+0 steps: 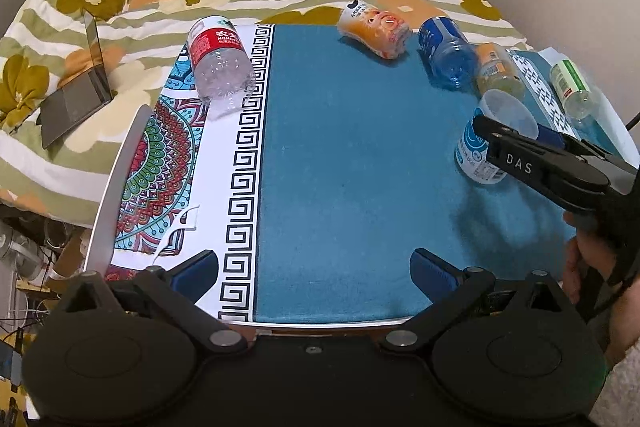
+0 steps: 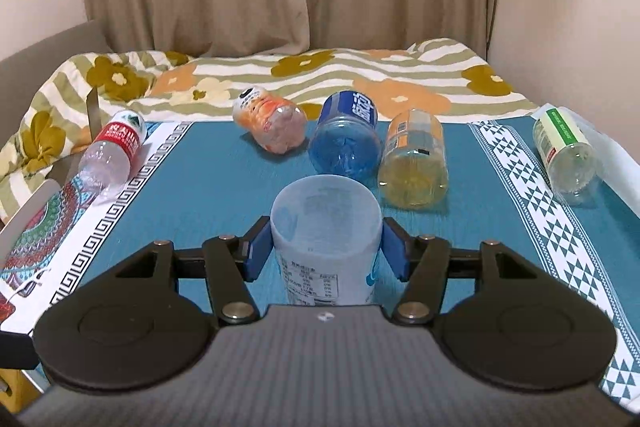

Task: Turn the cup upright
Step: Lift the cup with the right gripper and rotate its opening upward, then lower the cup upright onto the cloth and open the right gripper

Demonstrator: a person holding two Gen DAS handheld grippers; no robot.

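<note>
A translucent plastic cup (image 2: 326,227) with a blue-and-white label sits between the blue pads of my right gripper (image 2: 326,251), which is shut on it. The cup is tilted, its flat base toward the camera in the right wrist view. In the left wrist view the cup (image 1: 494,135) is held at the table's right side by the right gripper (image 1: 516,143), a little above the blue cloth. My left gripper (image 1: 314,267) is open and empty above the table's near edge.
Several bottles lie on the blue cloth (image 1: 352,155): a red-label clear one (image 1: 220,65) at far left, an orange one (image 1: 376,33), a blue one (image 1: 448,53), a yellow one (image 1: 500,71), a green-label one (image 1: 572,87). A laptop (image 1: 76,95) lies on the bed.
</note>
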